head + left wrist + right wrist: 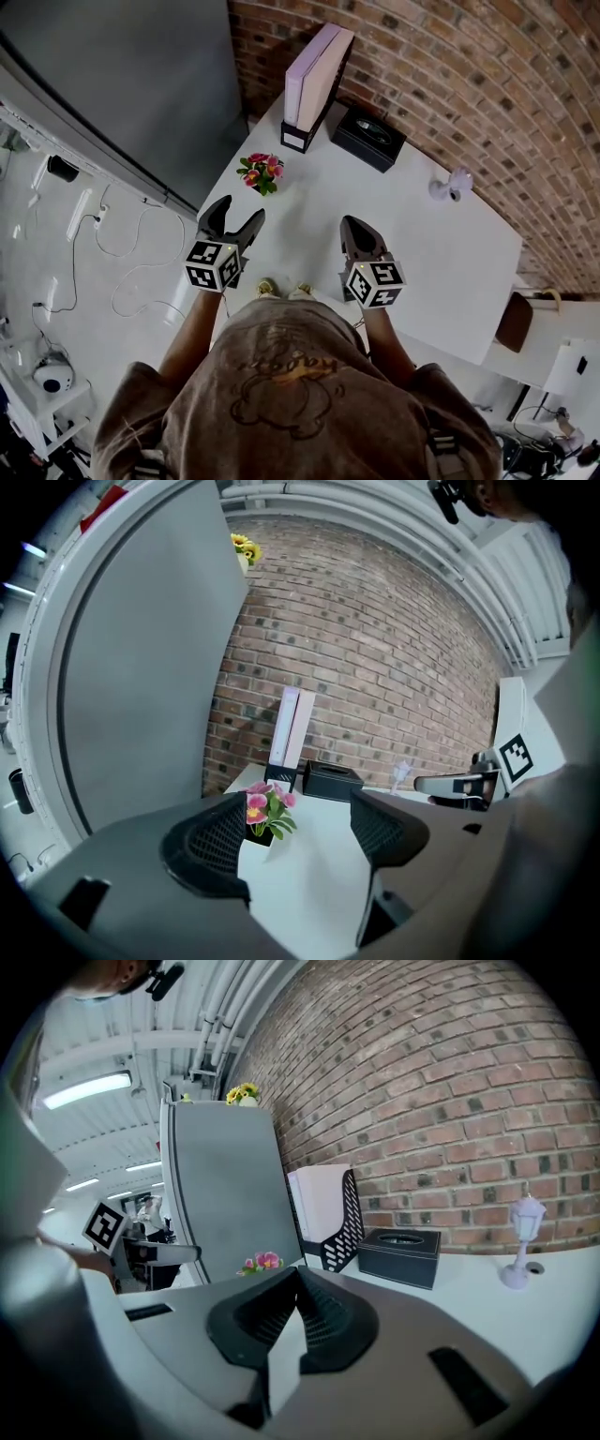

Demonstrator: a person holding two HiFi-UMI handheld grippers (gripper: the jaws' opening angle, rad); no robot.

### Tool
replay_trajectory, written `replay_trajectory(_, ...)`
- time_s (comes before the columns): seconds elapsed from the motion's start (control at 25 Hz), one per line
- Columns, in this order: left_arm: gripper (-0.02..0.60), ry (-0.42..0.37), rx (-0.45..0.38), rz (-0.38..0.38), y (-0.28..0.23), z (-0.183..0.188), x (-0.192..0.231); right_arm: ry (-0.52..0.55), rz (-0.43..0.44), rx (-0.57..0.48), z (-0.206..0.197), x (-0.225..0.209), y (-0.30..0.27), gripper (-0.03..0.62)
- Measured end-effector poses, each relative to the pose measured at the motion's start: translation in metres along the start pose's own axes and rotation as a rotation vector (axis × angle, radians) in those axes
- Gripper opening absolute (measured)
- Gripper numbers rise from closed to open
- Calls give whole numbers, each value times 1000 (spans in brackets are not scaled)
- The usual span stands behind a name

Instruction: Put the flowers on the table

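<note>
Flowers [262, 173] stand upright at the table's [441, 253] far left; with left gripper [239, 212] released and right gripper [357, 226] clenched empty, I'd back off without nudging them.

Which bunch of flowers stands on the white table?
The pink flowers, just ahead of the left claw; the yellow flowers sit high on top of the grey cabinet.

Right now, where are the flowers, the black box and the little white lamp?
flowers [262, 173], head view, on the pink blooms.
black box [368, 139], head view, on its top face.
little white lamp [528, 1212], right gripper view, on its shade.
</note>
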State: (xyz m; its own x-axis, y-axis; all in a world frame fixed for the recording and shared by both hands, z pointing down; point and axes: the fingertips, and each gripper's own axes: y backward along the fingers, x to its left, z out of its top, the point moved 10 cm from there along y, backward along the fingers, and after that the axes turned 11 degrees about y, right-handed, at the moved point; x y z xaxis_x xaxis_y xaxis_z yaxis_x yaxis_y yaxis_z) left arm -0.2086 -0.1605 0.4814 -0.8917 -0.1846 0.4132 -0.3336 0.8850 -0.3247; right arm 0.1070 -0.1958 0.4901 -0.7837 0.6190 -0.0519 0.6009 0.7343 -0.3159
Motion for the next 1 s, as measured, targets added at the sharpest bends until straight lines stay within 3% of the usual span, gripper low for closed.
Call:
replay_trajectory(0.44,348,37,-92,65,44,15,5,63,34,2,6,1,-12,5)
replay_trajectory(0.64,347,26,-111,59,47,14,8,62,32,-12,9,4,-13,5)
replay_trajectory(1.0,94,-30,-135,83,44,12,7,93,37,-15,8,10,-11,5)
